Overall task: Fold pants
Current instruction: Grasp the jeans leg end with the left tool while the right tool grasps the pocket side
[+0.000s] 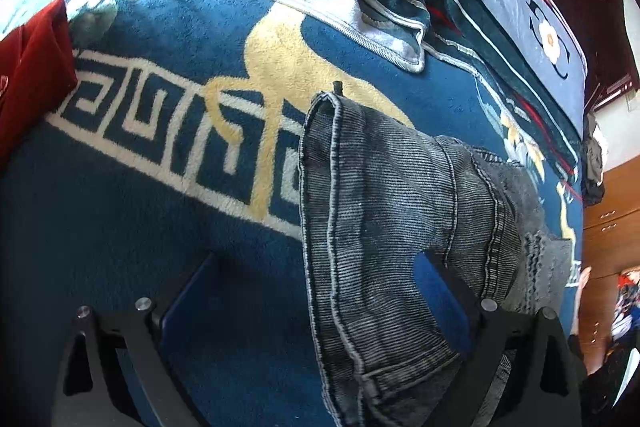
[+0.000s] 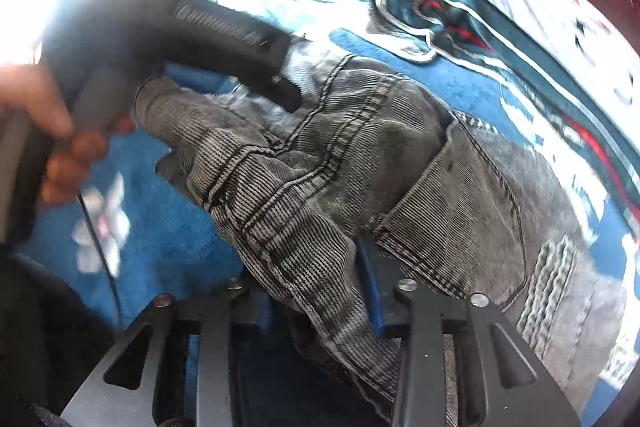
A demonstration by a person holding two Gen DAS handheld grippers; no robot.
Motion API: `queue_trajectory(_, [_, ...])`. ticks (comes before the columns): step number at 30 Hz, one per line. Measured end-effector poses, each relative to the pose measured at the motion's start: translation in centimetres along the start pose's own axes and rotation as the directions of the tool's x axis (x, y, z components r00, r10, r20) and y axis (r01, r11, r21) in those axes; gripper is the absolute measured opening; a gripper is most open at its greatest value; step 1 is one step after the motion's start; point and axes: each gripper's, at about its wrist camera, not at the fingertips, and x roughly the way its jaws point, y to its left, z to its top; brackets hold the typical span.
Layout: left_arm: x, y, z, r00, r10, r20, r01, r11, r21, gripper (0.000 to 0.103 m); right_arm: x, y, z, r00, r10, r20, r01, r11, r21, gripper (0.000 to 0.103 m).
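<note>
Pants: grey washed denim, lying on the bed over a blue patterned blanket.

Left gripper: jaws spread wide. In the left wrist view one finger stands on bare blanket to the left, the other at the right edge of the cloth. A leg of the pants runs straight up the gap between them, long axis along the line your jaws point, with the hem at the far end ahead of you. The pads do not press the cloth in this view, so read it as straddling, not gripping.

Right gripper: jaws drawn in close on a bunched fold of the same denim. In the right wrist view the seamed ridge rises straight out of the gap, and the blue pads sit against it on both sides. Judged pinched. From here the pants spread ahead and to the right of your jaws; the pocket lies ahead-right.

Your left gripper shows ahead-left of the right jaws, its tip at the far edge of the denim, your hand on its handle at the left.

Judgement: the right hand has the cloth and the left does not. The coming move turns on the left jaws closing across that leg, whose width lies across the gap. Risk: catching only the top layer.

Red cloth lies far left of the left jaws, well apart.
</note>
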Motion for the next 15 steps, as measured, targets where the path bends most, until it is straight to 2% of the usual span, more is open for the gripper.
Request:
queue_trajectory(5, [-0.2,-0.4,-0.3,0.999,-0.051,-0.013,0.050,0.998,-0.048,0.089,-0.6,-0.6,-0.2,0.999,0.038,0.022,-0.039,0.998,0.039,0.030])
queue_trajectory(9, [-0.1,-0.8,-0.5,0.995,-0.098,-0.013,0.096,0.990,-0.100,0.076,-0.9,-0.5,-0.4,0.998,0.056,0.031,-0.058,0.996,0.063,0.030])
queue_trajectory(14, [-0.2,-1.8,-1.0,0.994,-0.110,0.011,0.110,0.987,-0.117,0.047,-0.8,-0.5,-0.3,0.997,0.064,0.030,-0.066,0.996,0.062,0.030])
queue_trajectory(15, [-0.5,-2.1,-1.1,0.994,-0.110,0.024,0.112,0.988,-0.109,0.039,-0.9,-0.5,-0.4,0.997,0.066,0.033,-0.068,0.996,0.064,0.030])
